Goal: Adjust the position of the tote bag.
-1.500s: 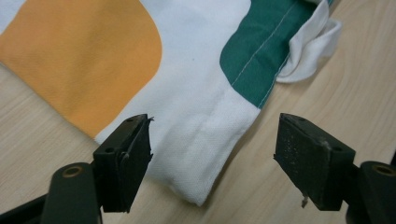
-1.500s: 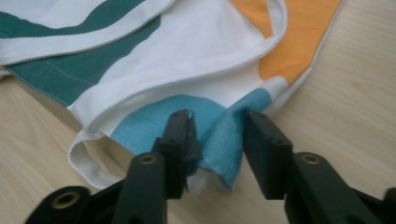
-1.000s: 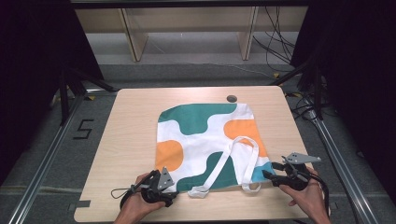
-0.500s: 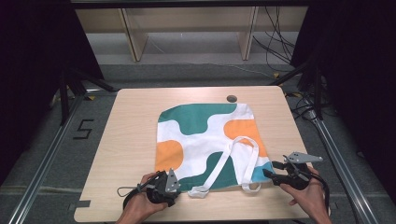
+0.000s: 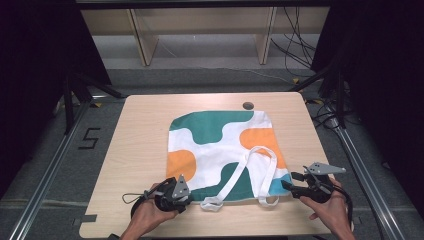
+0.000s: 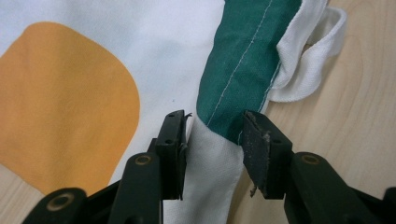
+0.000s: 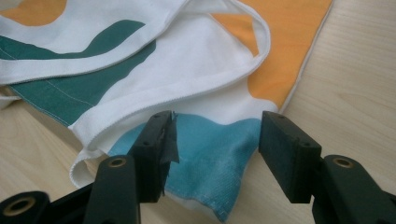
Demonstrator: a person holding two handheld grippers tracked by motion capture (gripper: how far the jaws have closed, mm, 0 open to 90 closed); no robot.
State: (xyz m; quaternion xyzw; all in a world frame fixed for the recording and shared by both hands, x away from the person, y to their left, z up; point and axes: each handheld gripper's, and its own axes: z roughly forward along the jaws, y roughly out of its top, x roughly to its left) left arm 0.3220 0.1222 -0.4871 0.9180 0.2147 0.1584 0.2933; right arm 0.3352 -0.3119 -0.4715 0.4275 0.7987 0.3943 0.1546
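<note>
A cloth tote bag (image 5: 220, 145) patterned in green, orange, white and blue lies flat on the wooden table (image 5: 142, 130), its white handles (image 5: 262, 172) folded over its near part. My left gripper (image 5: 192, 196) is at the bag's near left edge. In the left gripper view this gripper (image 6: 212, 135) is open, and the green and white hem (image 6: 233, 88) runs between its jaws. At the near right corner sits my right gripper (image 5: 287, 184). In the right gripper view it (image 7: 215, 135) stands wide open, its jaws on either side of the blue corner (image 7: 210, 154).
A dark round hole (image 5: 247, 105) marks the table's far edge beside the bag. Bare wood lies left of the bag and along the front edge. Metal rails (image 5: 47, 165) run on the floor on both sides, and cables (image 5: 300, 45) trail at the back right.
My left gripper has slid right to the bag's near left edge and turned, so its jaws now straddle the hem. The right gripper has barely moved.
</note>
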